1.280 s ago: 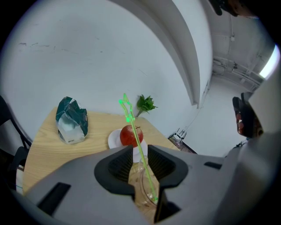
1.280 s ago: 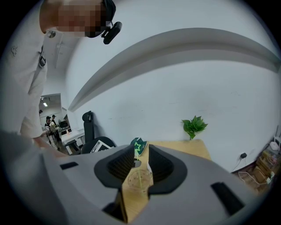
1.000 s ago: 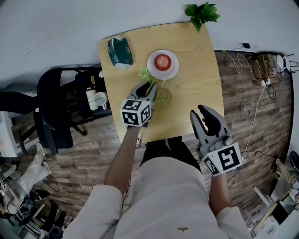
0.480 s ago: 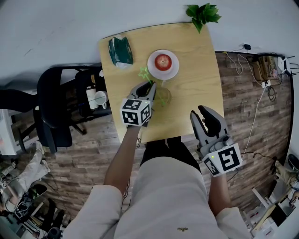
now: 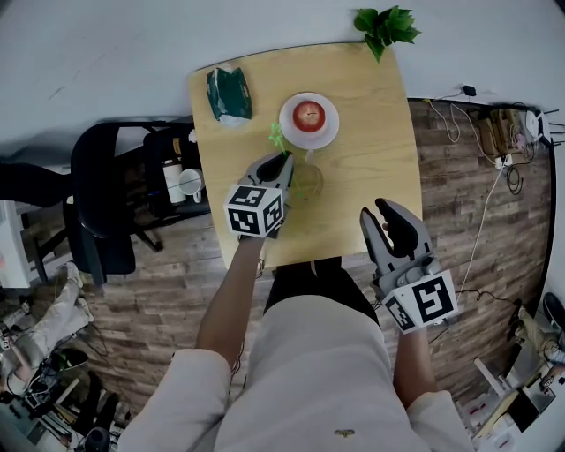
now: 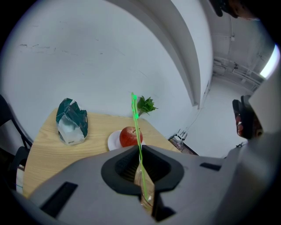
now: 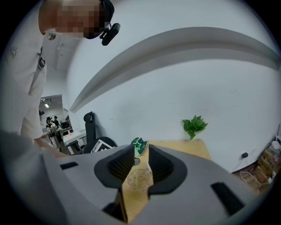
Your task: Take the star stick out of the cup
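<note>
A thin green star stick stands in a clear glass cup on the wooden table. My left gripper is at the cup's left rim, shut on the stick. In the left gripper view the stick runs up from between the closed jaws of the gripper, with the cup just below. My right gripper hangs open off the table's near right edge, holding nothing. Through the open jaws of the right gripper I see the star and the cup.
A red apple lies on a white plate just behind the cup. A green bag is at the far left corner and a potted plant at the far right one. A black chair stands left of the table.
The stick's star top has shifted slightly right, toward the plate, with the left gripper still shut on it. The right gripper has stayed in place.
</note>
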`<move>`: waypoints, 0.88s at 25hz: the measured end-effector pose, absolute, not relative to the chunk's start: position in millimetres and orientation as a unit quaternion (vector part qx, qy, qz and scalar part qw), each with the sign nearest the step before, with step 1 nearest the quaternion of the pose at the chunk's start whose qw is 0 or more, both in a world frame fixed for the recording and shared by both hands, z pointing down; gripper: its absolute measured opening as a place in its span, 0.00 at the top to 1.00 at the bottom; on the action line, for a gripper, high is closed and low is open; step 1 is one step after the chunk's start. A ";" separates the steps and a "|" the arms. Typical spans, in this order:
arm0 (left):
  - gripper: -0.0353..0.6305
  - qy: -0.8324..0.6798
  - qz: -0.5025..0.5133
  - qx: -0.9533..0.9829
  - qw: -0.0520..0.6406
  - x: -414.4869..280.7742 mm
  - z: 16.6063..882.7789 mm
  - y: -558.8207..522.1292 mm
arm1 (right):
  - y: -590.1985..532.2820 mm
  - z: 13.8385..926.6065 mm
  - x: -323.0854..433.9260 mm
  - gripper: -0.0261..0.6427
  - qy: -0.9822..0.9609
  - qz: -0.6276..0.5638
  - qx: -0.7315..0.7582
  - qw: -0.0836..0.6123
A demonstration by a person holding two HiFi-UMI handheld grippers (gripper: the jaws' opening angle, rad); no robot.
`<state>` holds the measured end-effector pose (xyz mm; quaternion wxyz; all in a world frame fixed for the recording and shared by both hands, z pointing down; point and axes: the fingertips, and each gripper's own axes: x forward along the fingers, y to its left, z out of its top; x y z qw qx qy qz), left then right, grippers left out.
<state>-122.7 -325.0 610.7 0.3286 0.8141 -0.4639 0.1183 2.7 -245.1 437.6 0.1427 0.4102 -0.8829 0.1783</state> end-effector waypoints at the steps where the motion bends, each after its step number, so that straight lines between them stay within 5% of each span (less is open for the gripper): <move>1: 0.91 -0.464 0.118 0.814 0.328 -122.7 610.1 -324.8 | -245.0 437.5 3.2 0.81 -0.883 0.178 0.410 0.142; 22: 0.93 -0.499 0.106 0.806 0.300 -119.3 569.2 -311.9 | -235.4 418.8 29.4 0.81 -0.901 0.162 0.383 0.120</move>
